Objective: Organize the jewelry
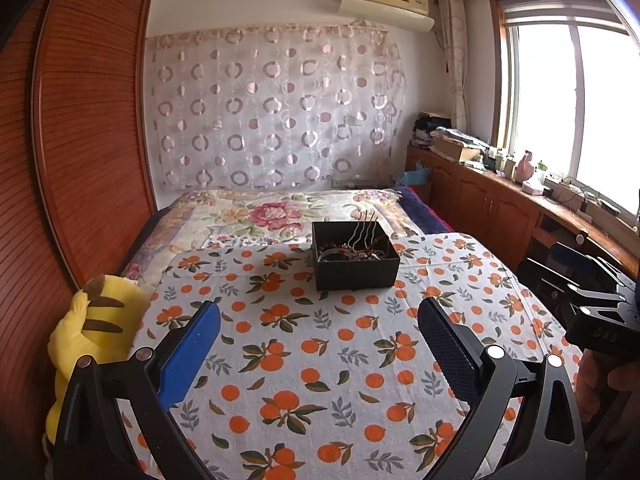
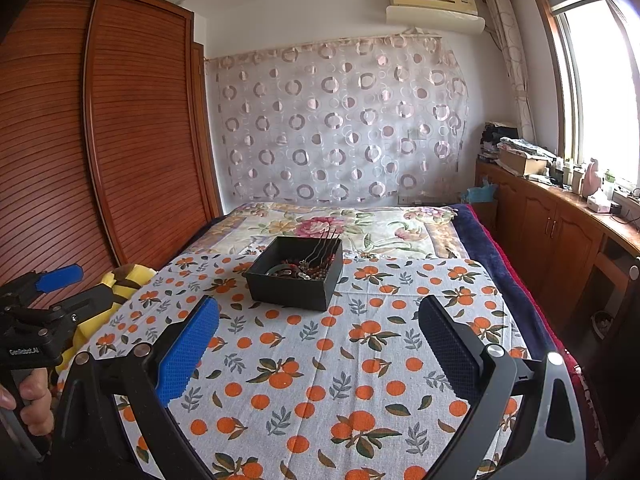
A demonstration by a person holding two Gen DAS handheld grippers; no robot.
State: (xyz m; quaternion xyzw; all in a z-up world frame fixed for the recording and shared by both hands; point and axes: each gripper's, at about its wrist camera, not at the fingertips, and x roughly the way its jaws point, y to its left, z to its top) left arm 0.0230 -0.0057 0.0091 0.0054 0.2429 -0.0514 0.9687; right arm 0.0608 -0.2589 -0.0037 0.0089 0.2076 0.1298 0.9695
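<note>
On the bed's orange-print cloth (image 1: 304, 360), left wrist view: black box (image 1: 356, 270) of tangled jewelry (image 1: 352, 254), wavy hairpins (image 1: 362, 228) upright inside; left gripper (image 1: 320, 344) spread wide, empty, well short of it. Right wrist view: same box (image 2: 294, 286) ahead; right gripper (image 2: 320, 344) likewise wide apart, empty. Pieces likely light, slippery, snag-prone; pinch one strand or pin stem.
</note>
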